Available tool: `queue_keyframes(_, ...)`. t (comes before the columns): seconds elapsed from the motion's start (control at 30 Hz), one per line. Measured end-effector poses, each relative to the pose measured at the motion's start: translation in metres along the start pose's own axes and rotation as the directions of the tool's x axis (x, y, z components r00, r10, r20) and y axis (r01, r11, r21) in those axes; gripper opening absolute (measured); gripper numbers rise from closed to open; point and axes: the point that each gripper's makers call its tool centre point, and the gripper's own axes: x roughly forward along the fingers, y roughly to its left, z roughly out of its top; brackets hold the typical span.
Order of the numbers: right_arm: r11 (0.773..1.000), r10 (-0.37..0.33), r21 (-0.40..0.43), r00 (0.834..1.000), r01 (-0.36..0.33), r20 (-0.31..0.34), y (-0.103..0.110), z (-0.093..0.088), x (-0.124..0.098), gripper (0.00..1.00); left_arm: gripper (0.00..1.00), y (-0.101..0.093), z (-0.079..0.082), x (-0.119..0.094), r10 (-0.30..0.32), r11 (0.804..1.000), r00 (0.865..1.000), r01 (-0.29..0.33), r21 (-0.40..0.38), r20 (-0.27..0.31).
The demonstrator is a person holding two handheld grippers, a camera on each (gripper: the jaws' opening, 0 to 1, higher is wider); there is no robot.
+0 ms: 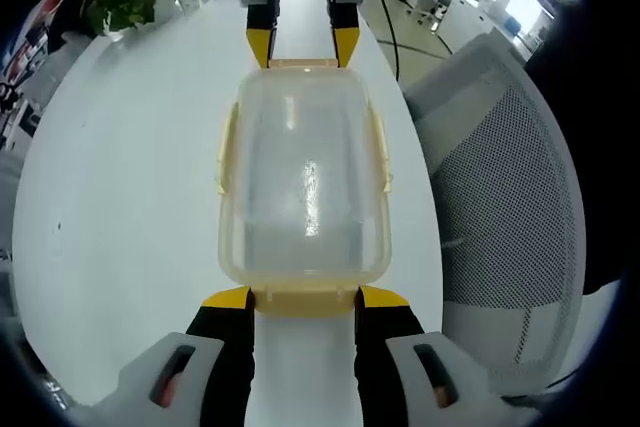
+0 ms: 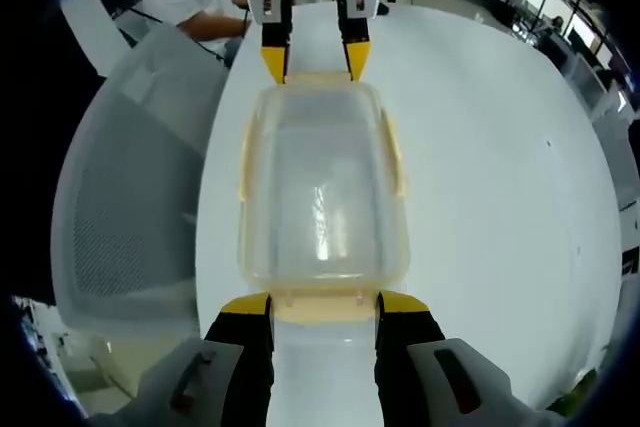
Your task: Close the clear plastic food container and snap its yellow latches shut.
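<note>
Here, lidded clear container (image 1: 303,187) on white table (image 1: 120,197), seemingly empty, left gripper (image 1: 305,299) and right gripper (image 2: 324,304) jaws parted at opposite end latches.

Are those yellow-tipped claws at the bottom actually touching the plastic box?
Touching. In the left gripper view, the left gripper has both yellow tips against the yellow latch at the container's near end.

Bright, even daylight; fisheye-warped edges

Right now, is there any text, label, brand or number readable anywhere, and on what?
None can be read.
The clear food container and its yellow latches carry no print or label.
The white table is bare of marks.
The left gripper and right gripper show no lettering.
</note>
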Motion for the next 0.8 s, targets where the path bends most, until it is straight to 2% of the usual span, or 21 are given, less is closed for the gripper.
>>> queue_keyframes(0.8, 1.000, 0.001, 0.006, 1.000, -0.001, -0.011, -0.001, -0.015, -0.006, 0.37, 0.37, -0.001, 0.015, 0.005, -0.010, 1.000, 1.000, 0.010, 0.001, 0.016)
